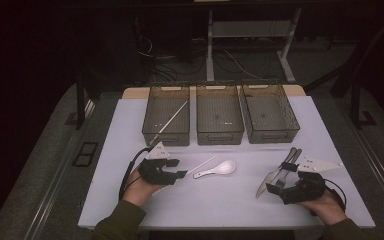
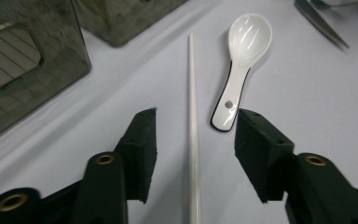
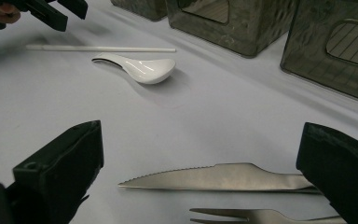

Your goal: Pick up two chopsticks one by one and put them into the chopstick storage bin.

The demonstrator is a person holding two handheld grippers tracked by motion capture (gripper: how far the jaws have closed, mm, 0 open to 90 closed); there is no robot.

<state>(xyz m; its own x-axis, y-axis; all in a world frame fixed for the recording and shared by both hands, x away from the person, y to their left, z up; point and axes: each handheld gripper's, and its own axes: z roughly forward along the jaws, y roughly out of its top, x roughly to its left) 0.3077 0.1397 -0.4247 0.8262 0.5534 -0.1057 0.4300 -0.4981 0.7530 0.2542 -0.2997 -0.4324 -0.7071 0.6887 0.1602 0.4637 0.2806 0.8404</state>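
Closest to me is the left gripper, low over the table with its jaws about half open, straddling the white chopstick but not pinching it; there's a clear gap on both sides. The stick's long axis runs straight away from the claw, right down the middle between the pads, so I reckon the grab just needs a squeeze with no twisting. The left hand is obviously the one for it; the right gripper sits well apart at the other end, jaws spread wide over the knife and fork, holding nothing.

Just beside the chopstick lies the white spoon, handle end near my right pad. That's the thing I'd worry about nudging as the jaws close.

Farther back stand three smoky bins. The left bin already has a chopstick leaning in it, so I'm guessing that's where this one goes. The middle bin and right bin look empty.
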